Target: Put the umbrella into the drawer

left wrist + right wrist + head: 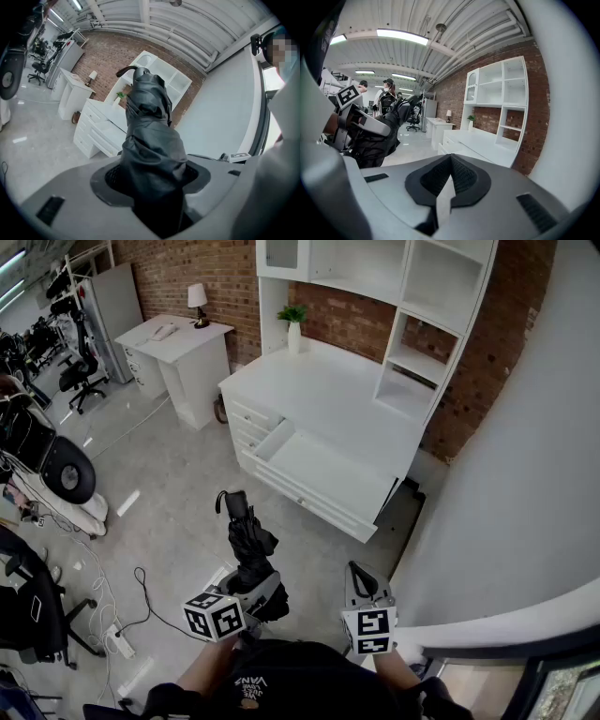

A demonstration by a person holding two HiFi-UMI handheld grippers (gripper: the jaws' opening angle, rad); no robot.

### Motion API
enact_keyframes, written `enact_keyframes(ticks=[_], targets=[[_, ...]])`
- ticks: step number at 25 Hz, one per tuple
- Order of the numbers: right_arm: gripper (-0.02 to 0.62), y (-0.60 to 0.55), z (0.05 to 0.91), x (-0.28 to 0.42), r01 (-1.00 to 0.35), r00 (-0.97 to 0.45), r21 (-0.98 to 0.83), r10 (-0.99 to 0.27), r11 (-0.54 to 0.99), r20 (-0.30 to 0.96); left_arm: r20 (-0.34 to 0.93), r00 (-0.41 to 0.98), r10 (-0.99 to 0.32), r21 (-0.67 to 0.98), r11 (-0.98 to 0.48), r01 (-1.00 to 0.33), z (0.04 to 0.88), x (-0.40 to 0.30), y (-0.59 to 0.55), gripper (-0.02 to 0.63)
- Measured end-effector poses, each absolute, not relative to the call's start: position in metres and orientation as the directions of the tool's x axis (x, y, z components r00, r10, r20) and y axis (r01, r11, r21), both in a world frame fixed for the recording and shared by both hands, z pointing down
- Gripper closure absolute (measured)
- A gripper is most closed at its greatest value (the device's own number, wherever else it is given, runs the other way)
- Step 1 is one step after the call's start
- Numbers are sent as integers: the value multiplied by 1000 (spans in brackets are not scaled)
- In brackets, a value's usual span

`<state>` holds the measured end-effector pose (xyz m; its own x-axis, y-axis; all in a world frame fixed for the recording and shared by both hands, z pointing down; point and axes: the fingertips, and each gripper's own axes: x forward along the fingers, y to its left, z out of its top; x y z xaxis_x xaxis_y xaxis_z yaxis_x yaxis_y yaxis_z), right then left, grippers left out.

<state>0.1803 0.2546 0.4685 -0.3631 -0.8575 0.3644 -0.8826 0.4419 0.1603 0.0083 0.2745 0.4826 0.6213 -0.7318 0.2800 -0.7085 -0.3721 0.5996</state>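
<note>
1. Floor (187, 474): pale grey, glossy, bare in the middle. At far left, dark office chairs (80, 371) and other equipment too cluttered to identify. One black cable running to one white power strip (117, 641) at lower left.
2. Back wall (178, 268): red brick. In front of it at left, one small white desk (183, 348) carrying one table lamp (197, 301).
3. Left gripper (253, 582): jaws clamped on the near end of the umbrella (248, 540). In the left gripper view, black fabric fills the gap between the pads.
4. Umbrella: one, black, folded. It sticks out ahead of the left gripper over open floor, with the far end aimed at the white furniture. It is well apart from the drawer and not inside it.
5. Centre: one large white desk unit (319, 395) with open shelving on top, set against the brick. One potted plant (293, 322) stands on the desktop.
6. Drawer (323, 474): one wide drawer pulled out toward the room; the interior shows white. A stack of smaller closed drawer fronts sits at the unit's left end; the count is not clear.
7. Right gripper (364, 577): jaws pressed together, nothing between them. It is held just right of the umbrella, not touching it.
8. Right side: one plain white wall (525, 474).
9. Count: two grippers, one umbrella, one open drawer, one lamp, one plant.
</note>
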Motion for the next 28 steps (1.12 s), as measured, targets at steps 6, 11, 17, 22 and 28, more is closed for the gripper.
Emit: enact_keyframes(ticks=[6,11,17,22,28], targets=[[595,259,473,184,-881,-376,147,-853,451,361,283,606,-743,600,-356,-717,487,13,281,359],[595,255,473,184,-880,-404,106,-847,463,347,291,585,-757,600,-332,-728,488,9,278,359],[594,245,479,183,-888,-391,97,-849,450,356,298,596,-746,603,-337,-723,495,6,262,359],[594,221,482,177,-912,-340,101,-872,397,352,298,625,-721,604,-364,-709,503,-4,235,359],[594,168,480,145,-934,-297,88,-889,347,349,305,650,-697,592,-396,-702,508,-38,179,359]])
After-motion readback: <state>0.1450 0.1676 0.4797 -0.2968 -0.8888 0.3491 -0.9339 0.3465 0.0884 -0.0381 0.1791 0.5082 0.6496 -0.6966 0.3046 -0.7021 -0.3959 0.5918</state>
